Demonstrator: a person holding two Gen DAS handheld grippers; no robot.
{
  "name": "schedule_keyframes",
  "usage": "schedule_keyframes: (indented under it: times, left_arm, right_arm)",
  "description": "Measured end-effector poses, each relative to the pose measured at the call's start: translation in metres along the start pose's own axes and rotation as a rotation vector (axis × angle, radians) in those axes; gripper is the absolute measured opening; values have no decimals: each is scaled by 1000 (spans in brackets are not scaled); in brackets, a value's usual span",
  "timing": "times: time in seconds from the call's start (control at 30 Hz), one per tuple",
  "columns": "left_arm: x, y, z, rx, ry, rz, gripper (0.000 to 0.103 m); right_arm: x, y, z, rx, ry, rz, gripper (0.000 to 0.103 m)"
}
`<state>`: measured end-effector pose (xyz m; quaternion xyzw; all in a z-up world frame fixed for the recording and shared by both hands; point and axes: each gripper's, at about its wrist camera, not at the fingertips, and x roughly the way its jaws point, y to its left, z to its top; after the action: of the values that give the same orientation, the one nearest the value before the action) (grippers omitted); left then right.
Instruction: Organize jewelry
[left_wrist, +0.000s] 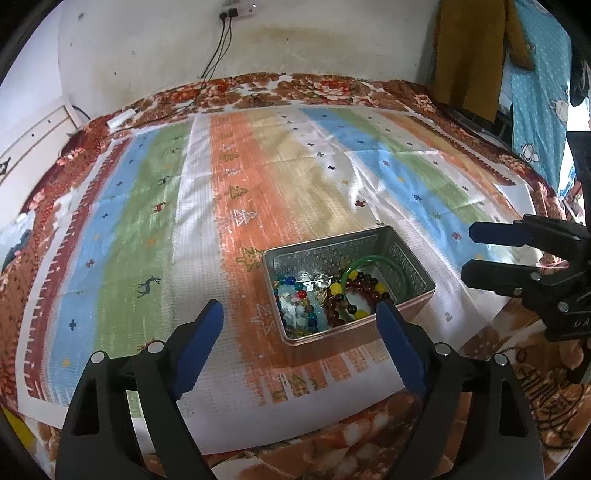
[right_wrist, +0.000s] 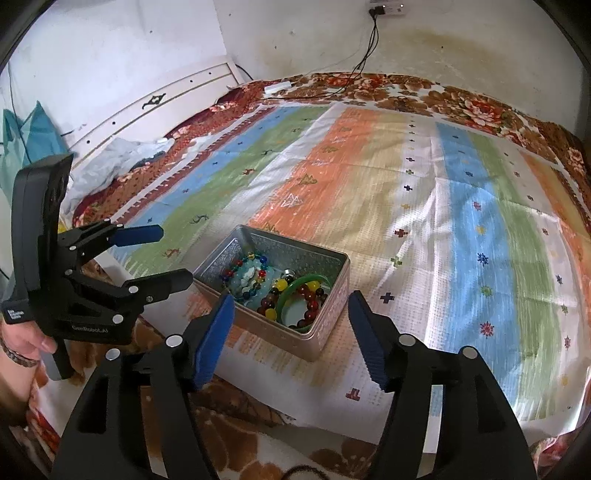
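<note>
A silver metal tin (left_wrist: 413, 266) (right_wrist: 332, 291) sits on the striped cloth. It holds a green bangle (left_wrist: 369, 263) (right_wrist: 286, 301) and several bead bracelets (left_wrist: 299, 306) (right_wrist: 251, 280). My left gripper (left_wrist: 301, 314) is open and empty, hovering just in front of the tin; it also shows at the left of the right wrist view (right_wrist: 173, 254). My right gripper (right_wrist: 291, 310) is open and empty, hovering over the tin's near edge; it shows at the right of the left wrist view (left_wrist: 467, 251).
The striped cloth (left_wrist: 229, 206) (right_wrist: 461, 221) covers a floral blanket (left_wrist: 332, 86) on a bed. Cables (left_wrist: 218, 55) run down the back wall. A white headboard (right_wrist: 155, 110) and crumpled clothes (right_wrist: 122, 155) lie at the left. Fabric (left_wrist: 535, 92) hangs at the right.
</note>
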<state>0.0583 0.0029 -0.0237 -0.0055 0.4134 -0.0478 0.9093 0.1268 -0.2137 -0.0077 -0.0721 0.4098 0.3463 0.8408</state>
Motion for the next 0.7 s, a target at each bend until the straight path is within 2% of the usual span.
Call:
schedule_keyframes:
  times: [0.17, 0.27, 0.33, 0.4, 0.7]
  left_arm:
    - [-7, -5, -3, 14, -34, 4, 91]
    - [-12, -7, -5, 22, -56, 4, 96]
    - [-15, -8, -7, 26, -69, 5, 97]
    - [-19, -10, -9, 31, -87, 10, 97]
    - [-32, -16, -16, 37, -148, 25, 97]
  right_arm:
    - [-7, 1, -5, 10, -22, 6, 68]
    - [-13, 1, -7, 14, -49, 3, 73]
    - [-18, 1, -10, 22, -67, 3, 75]
    - [-22, 1, -13, 28, -87, -8, 82]
    - [-41, 5, -24, 20, -183, -35, 93]
